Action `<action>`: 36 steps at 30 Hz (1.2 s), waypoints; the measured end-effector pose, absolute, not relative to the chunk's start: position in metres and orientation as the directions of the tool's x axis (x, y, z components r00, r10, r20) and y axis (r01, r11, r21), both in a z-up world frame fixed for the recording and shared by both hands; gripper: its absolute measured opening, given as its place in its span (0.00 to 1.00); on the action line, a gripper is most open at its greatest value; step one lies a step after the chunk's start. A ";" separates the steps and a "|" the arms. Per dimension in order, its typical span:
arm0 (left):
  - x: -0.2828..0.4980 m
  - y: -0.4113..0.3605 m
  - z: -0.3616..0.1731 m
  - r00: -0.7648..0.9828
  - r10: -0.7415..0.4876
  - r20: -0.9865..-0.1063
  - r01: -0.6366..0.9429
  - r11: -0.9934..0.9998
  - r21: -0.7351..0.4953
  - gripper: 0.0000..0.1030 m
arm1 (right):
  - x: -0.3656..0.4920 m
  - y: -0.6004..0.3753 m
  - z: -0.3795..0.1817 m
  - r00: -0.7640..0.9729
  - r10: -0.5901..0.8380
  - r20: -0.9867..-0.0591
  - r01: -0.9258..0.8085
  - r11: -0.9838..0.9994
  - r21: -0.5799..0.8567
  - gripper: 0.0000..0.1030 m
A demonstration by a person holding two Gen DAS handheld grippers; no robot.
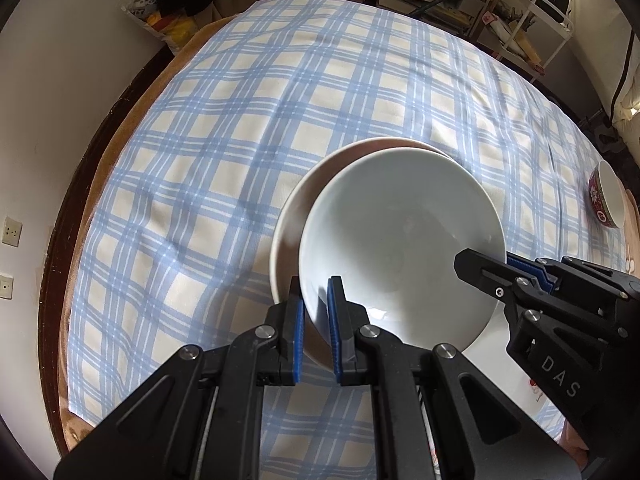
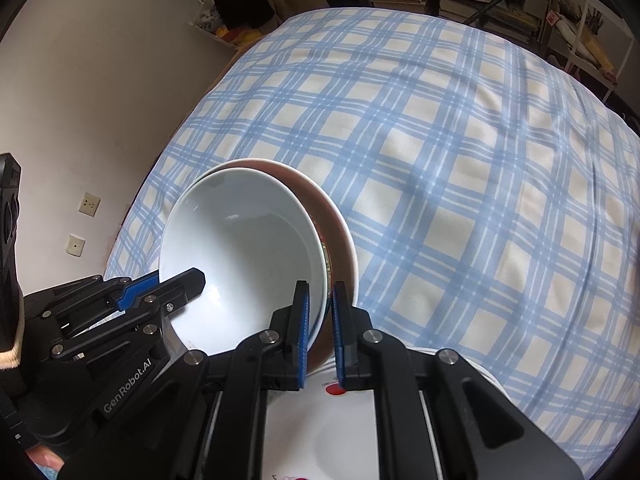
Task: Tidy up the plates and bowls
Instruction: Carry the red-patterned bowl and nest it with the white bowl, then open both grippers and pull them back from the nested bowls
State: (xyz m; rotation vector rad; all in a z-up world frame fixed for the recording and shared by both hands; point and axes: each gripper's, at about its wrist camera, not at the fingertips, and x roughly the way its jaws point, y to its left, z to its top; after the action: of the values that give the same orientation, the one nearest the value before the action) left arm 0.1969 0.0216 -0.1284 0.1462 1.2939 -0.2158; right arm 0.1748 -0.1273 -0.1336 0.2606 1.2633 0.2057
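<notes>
A white bowl [image 1: 400, 232] [image 2: 248, 248] sits nested in a wider brown bowl [image 1: 320, 184] [image 2: 334, 216] on the blue checked tablecloth [image 1: 240, 120]. My left gripper [image 1: 316, 292] is shut on the white bowl's near-left rim, one pad inside and one outside. It shows in the right wrist view as the left gripper [image 2: 178, 278] clamped on the bowl's left edge. My right gripper [image 2: 322, 292] is shut on the opposite rim, its outer pad between the white bowl's wall and the brown bowl. The right gripper [image 1: 486, 262] enters the left wrist view from the right.
A white plate [image 2: 320, 420] [image 1: 500, 360] with a red mark lies close under the right gripper. A small red patterned bowl [image 1: 606, 200] stands at the cloth's far right edge. Shelves of books and a white cart [image 1: 552, 28] stand beyond the table.
</notes>
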 end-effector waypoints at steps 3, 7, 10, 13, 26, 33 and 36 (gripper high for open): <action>0.195 0.023 -0.128 0.255 -0.083 -0.963 0.240 0.970 -0.020 0.11 | 0.175 -0.128 -0.135 0.282 0.301 -0.911 0.002 0.949 0.314 0.12; 0.194 0.022 -0.128 0.260 -0.081 -0.962 0.242 0.970 -0.016 0.11 | 0.173 -0.133 -0.135 0.279 0.313 -0.908 0.019 0.944 0.331 0.12; 0.192 0.023 -0.126 0.256 -0.090 -0.963 0.237 0.971 -0.027 0.11 | 0.172 -0.135 -0.134 0.277 0.313 -0.909 0.026 0.943 0.332 0.12; 0.192 0.024 -0.124 0.260 -0.098 -0.961 0.236 0.971 -0.035 0.11 | 0.172 -0.138 -0.132 0.277 0.316 -0.908 0.030 0.941 0.337 0.12; 0.187 0.029 -0.113 0.286 -0.111 -0.952 0.219 0.974 -0.048 0.11 | 0.168 -0.154 -0.112 0.322 0.297 -0.899 0.045 0.944 0.328 0.13; 0.181 0.023 -0.091 0.349 -0.071 -0.935 0.219 0.976 0.008 0.17 | 0.158 -0.168 -0.100 0.354 0.298 -0.886 0.044 0.941 0.335 0.23; 0.180 0.014 -0.082 0.357 -0.076 -0.931 0.235 0.972 0.011 0.19 | 0.154 -0.176 -0.094 0.368 0.288 -0.884 0.042 0.945 0.325 0.33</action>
State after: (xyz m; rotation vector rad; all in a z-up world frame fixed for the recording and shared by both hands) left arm 0.1800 0.0143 -0.0824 0.1512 1.1900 -0.2020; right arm 0.1535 -0.1761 -0.0935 0.3158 1.1887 0.1612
